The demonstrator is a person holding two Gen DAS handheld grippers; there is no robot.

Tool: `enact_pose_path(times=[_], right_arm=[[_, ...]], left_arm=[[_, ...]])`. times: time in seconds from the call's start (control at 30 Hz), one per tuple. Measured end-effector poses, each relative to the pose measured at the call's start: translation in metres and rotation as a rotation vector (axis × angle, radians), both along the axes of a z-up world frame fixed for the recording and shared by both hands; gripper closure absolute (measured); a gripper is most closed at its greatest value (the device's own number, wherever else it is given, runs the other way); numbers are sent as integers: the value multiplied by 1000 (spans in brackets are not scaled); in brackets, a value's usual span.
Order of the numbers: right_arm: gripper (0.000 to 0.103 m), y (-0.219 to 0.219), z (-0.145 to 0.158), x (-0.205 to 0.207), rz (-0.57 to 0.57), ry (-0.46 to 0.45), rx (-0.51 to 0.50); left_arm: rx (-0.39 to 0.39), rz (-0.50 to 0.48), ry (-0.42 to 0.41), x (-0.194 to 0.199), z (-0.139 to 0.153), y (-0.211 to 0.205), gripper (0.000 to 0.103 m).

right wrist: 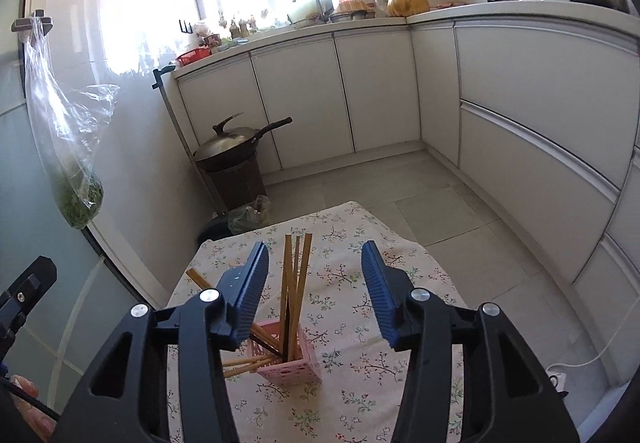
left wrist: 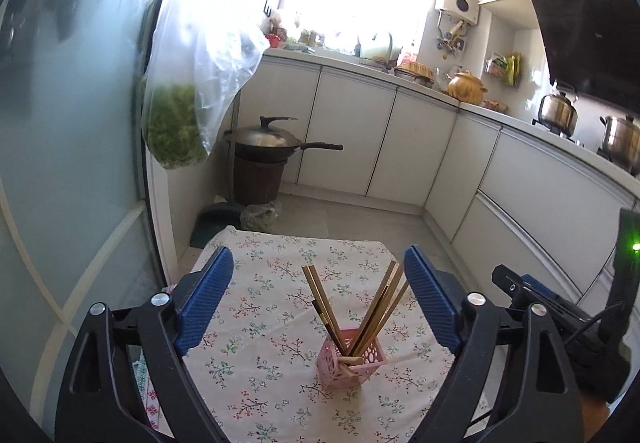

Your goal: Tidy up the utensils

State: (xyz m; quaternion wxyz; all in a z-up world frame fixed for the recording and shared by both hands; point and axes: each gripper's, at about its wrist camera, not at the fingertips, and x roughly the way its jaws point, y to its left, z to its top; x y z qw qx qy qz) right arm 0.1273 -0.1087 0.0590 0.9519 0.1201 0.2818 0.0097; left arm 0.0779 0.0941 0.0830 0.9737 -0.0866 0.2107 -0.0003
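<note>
Chopsticks (left wrist: 362, 313) already standing in pink holder (left wrist: 352, 361) on floral cloth (left wrist: 256, 323), fanned in two bunches; none seen loose on cloth, so sorting judged nearly or fully done. Left gripper (left wrist: 319, 305) spread wide, empty, hovering above and around holder without touching. Right gripper at right edge, state unreadable from this side.

Same holder (right wrist: 290, 363) from right wrist, chopsticks (right wrist: 294, 283) upright between fingers of right gripper (right wrist: 315, 291), spread apart, gripping nothing. Seen only here: a couple of sticks poking sideways out of holder's lower left, perhaps through the lattice; maybe still to straighten. Left-hand bunch mostly hidden behind left finger.
</note>
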Motion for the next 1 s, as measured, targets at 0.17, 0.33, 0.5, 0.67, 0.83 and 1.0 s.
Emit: enact_pose_path(times=[0.17,0.33,0.5,0.67,0.83,1.0], right_arm=[[29,-5,5,-34,-39,-45,-81],[10,-19,7,-66,-135,-59,-154],[7,-36,-3,-89,-225,-31,-197],[7,-48,-9,-100,-248,-26,-189],[7,-48,-7,-105,-218,-15,-194],[7,-51,-9,-108,-213,1,-194]], left_arm=[[37,1,-3,-7,-4,-17,12],[91,27,-5,-20,-13,-36,7],[138,59,-30,-33,-23,-50,7],[146,40,11,-40,-28,-60,7],[172,14,30,-41,-31,-74,7],[182,1,20,-42,-34,-80,7]])
